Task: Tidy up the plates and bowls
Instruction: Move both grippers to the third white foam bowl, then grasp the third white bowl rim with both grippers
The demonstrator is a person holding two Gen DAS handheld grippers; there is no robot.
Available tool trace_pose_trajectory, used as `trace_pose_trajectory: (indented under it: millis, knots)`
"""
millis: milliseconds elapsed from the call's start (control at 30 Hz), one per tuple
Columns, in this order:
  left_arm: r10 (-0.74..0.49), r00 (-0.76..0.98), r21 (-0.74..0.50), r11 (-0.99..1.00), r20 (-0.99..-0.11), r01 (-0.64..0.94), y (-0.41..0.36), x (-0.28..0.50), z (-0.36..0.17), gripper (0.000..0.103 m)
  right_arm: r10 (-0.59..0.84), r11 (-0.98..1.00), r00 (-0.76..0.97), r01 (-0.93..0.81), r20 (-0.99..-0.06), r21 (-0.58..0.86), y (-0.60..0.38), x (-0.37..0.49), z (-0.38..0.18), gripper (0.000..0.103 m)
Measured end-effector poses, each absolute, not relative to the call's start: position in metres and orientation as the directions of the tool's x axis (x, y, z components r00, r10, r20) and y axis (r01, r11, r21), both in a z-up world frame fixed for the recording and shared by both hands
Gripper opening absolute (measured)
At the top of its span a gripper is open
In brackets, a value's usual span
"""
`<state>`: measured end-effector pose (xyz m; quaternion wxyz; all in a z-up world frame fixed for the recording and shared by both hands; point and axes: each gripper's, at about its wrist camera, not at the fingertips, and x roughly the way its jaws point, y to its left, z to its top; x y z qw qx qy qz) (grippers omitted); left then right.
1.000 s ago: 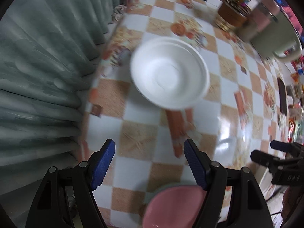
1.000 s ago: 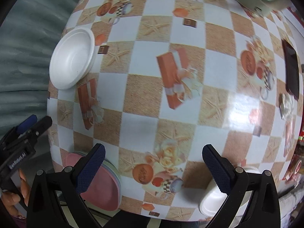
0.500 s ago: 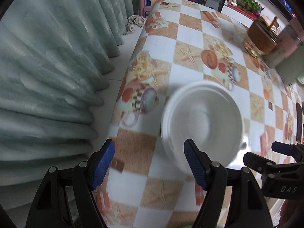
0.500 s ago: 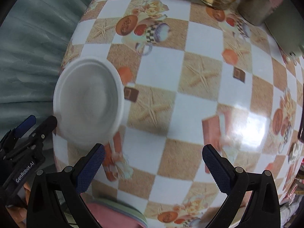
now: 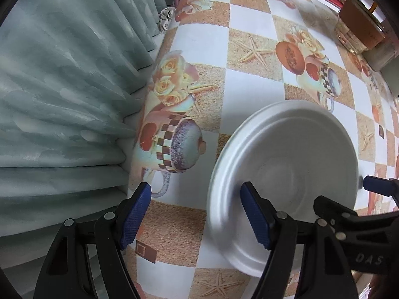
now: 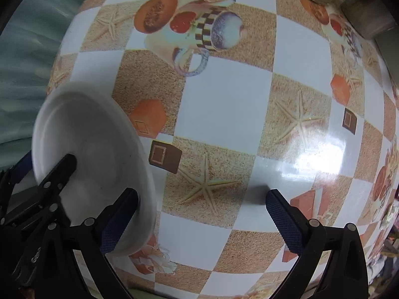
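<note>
A white bowl [image 5: 286, 172] sits on the checkered tablecloth near the table's left edge; it also shows in the right wrist view [image 6: 87, 164]. My left gripper [image 5: 197, 214] is open, with its right finger over the bowl's near-left rim and its left finger outside the bowl. My right gripper [image 6: 202, 219] is open, with its left finger over the bowl's right rim and its right finger over the cloth. Each gripper shows in the other's view, at the bowl's opposite side. Neither holds anything.
A green curtain [image 5: 62, 87] hangs close along the table's left edge [image 5: 139, 149]. A brown container [image 5: 359, 30] and a grey pot [image 6: 366, 17] stand at the far right of the table.
Both grippers have moved forward to the white bowl, which now fills the near field. The pink plates at the table's near edge have left both views.
</note>
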<state>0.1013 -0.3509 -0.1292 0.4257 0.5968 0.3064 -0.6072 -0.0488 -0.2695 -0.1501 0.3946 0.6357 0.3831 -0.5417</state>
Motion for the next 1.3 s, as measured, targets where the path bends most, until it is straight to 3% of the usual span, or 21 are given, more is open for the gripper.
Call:
trace_pose_trajectory:
  millis: [233, 633, 733, 800, 833, 867, 967, 1300]
  knots:
    - [-0.130, 0.047, 0.104, -0.480, -0.990, 0.871, -0.347, 0.090, -0.128, 0.054, 0.047, -0.388, 0.125, 0.917, -0.991, 0.097, -0.264, -0.052, -0.149, 0.103]
    - [-0.134, 0.043, 0.102, -0.477, -0.990, 0.873, -0.347, 0.091, -0.126, 0.054, 0.085, -0.369, 0.123, 0.926, -0.989, 0.083, -0.273, -0.047, -0.156, 0.103]
    - [-0.132, 0.037, 0.098, -0.489, -0.991, 0.867, -0.343, 0.089, -0.126, 0.047, 0.022, -0.356, 0.117, 0.929, -0.993, 0.101, -0.274, -0.041, -0.148, 0.087]
    - [-0.124, 0.026, 0.085, -0.500, -0.992, 0.862, -0.340, 0.084, -0.126, 0.034, -0.020, -0.333, 0.141, 0.932, -0.990, 0.139, -0.275, -0.038, -0.139, 0.054]
    - [-0.121, 0.022, 0.081, -0.507, -0.992, 0.858, -0.339, 0.081, -0.125, 0.032, -0.043, -0.327, 0.184, 0.926, -0.982, 0.188, -0.277, -0.037, -0.136, 0.040]
    - [-0.129, 0.032, 0.094, -0.512, -0.991, 0.854, -0.337, 0.078, -0.124, 0.032, -0.046, -0.339, 0.264, 0.903, -0.963, 0.264, -0.278, -0.037, -0.139, 0.019]
    - [-0.123, 0.035, 0.094, -0.517, -0.992, 0.851, -0.331, 0.074, -0.123, 0.029, -0.050, -0.413, 0.353, 0.845, -0.934, 0.341, -0.271, -0.044, -0.148, 0.015]
    - [-0.086, 0.015, 0.062, -0.582, -0.996, 0.811, -0.259, 0.044, -0.124, 0.029, -0.036, -0.428, 0.330, 0.848, -0.943, 0.313, -0.201, -0.063, -0.145, 0.016]
